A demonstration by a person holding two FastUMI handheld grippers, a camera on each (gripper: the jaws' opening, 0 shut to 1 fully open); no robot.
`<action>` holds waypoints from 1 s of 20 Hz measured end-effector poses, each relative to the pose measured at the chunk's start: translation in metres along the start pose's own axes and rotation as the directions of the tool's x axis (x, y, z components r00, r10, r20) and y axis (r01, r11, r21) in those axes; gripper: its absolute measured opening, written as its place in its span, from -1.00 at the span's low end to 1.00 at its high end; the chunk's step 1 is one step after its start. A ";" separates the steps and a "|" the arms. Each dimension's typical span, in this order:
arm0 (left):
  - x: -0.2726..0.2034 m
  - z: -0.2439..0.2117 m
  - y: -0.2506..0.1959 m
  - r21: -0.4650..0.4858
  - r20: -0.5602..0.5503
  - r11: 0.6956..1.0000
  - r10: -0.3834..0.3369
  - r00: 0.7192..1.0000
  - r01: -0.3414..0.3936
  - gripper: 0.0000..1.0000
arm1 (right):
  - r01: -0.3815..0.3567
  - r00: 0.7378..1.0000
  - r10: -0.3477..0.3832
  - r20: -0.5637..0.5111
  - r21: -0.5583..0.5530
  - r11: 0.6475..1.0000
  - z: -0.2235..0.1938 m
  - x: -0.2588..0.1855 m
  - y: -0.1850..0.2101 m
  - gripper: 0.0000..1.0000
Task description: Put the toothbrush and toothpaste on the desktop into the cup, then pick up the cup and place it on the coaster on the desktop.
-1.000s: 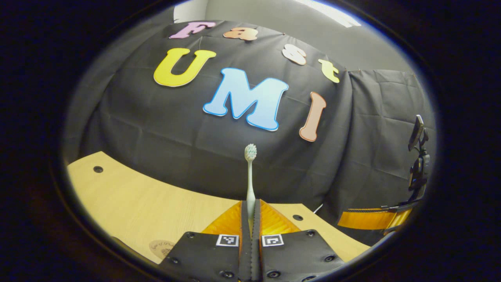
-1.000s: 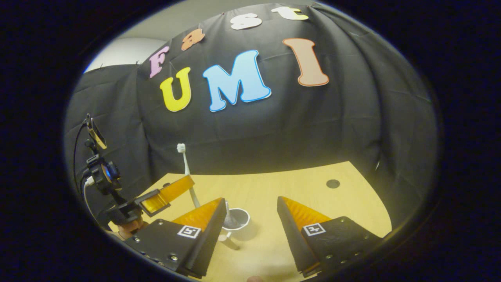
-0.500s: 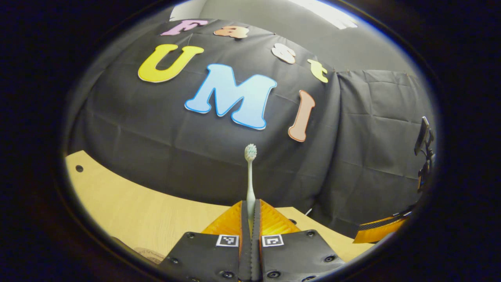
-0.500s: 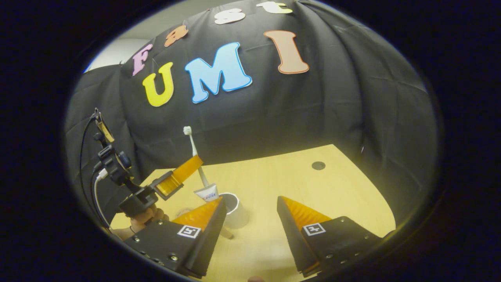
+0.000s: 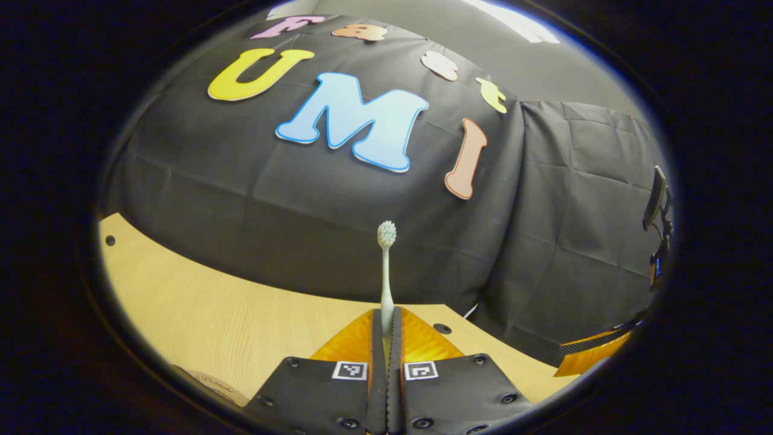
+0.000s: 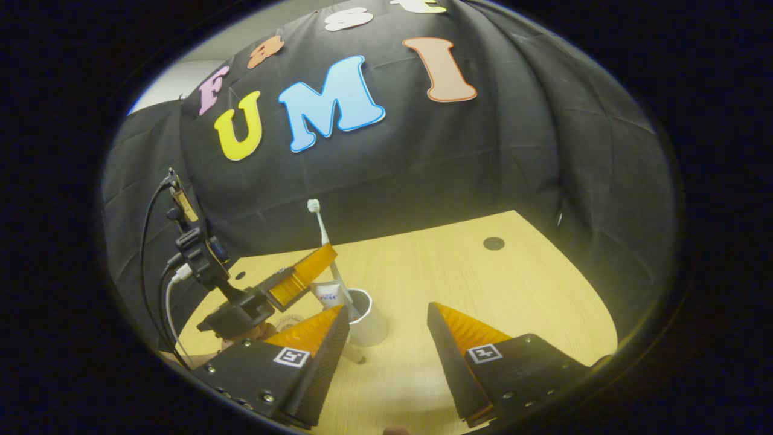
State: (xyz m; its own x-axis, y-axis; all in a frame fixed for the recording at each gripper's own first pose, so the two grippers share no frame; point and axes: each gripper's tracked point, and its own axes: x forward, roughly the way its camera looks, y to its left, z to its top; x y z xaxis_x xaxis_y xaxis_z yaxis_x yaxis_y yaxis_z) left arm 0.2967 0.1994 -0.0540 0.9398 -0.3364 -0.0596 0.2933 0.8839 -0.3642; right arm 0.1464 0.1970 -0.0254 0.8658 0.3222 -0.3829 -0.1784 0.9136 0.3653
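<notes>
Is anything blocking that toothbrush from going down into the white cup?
Partly. In the right gripper view the toothpaste already stands in the cup, taking up its left side. The toothbrush, pinched in the left gripper, hangs right above the mouth, its lower end at the rim, where some opening looks free. Nothing else visible intervenes.

**Little that can be read**

The toothpaste (image 6: 329, 294) tube, standing in the cup (image 6: 369, 323), carries a blue printed mark with a touch of red, too small to make out. The coaster (image 5: 212, 382), at the table's near edge, bears faint script that cannot be read. Black-and-white square code markers, one on each finger, sit on the left gripper (image 5: 386, 314) and the right gripper (image 6: 386, 311); they hold no letters or numbers
</notes>
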 end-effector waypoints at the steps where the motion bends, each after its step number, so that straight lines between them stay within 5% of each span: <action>1: 0.003 0.002 0.001 -0.006 0.013 1.000 -0.001 1.000 0.001 -0.84 | -0.001 1.000 0.001 -0.001 0.002 1.000 0.000 0.000 0.000 0.59; 8: 0.006 0.004 0.002 0.050 -0.002 0.999 0.001 1.000 0.000 -0.69 | -0.017 1.000 0.017 -0.013 0.011 1.000 0.000 0.003 0.000 0.60; 9: 0.005 0.002 0.002 0.055 -0.006 0.998 0.000 1.000 0.001 -0.85 | -0.021 1.000 0.021 -0.013 0.013 1.000 0.000 0.003 0.001 0.60; 10: 0.004 0.001 0.004 0.063 -0.008 0.998 0.002 1.000 -0.001 -0.78 | -0.024 1.000 0.024 -0.014 0.013 1.000 0.000 0.002 0.002 0.60; 11: 0.004 0.003 0.002 0.071 -0.011 0.997 -0.001 1.000 0.001 -0.46 | -0.026 1.000 0.026 -0.014 0.013 1.000 0.000 0.003 0.003 0.59; 14: -0.003 0.003 -0.002 0.098 -0.037 0.995 -0.006 0.999 0.009 -0.27 | -0.031 0.999 0.032 -0.019 0.014 0.999 -0.001 0.003 0.003 0.59; 16: -0.012 0.002 -0.003 0.100 -0.051 0.995 -0.006 0.999 0.011 0.49 | -0.036 0.999 0.037 -0.020 0.015 0.999 0.001 0.003 0.005 0.59; 19: -0.027 0.013 0.001 0.102 -0.028 0.995 0.018 0.999 -0.015 0.27 | -0.035 0.999 0.035 -0.031 -0.001 0.999 0.000 0.000 0.007 0.59; 20: -0.032 0.018 0.000 0.106 -0.021 0.994 0.022 1.000 -0.020 0.55 | -0.038 0.999 0.037 -0.037 -0.011 0.999 0.000 0.000 0.008 0.59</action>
State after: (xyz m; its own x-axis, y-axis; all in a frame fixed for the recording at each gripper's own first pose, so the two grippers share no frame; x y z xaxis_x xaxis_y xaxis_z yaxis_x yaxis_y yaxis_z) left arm 0.2702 0.2159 -0.0357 0.9421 -0.3238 -0.0873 0.2917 0.9197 -0.2627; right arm 0.1444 0.2042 -0.0228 0.8407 0.3650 -0.4000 -0.2162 0.9035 0.3700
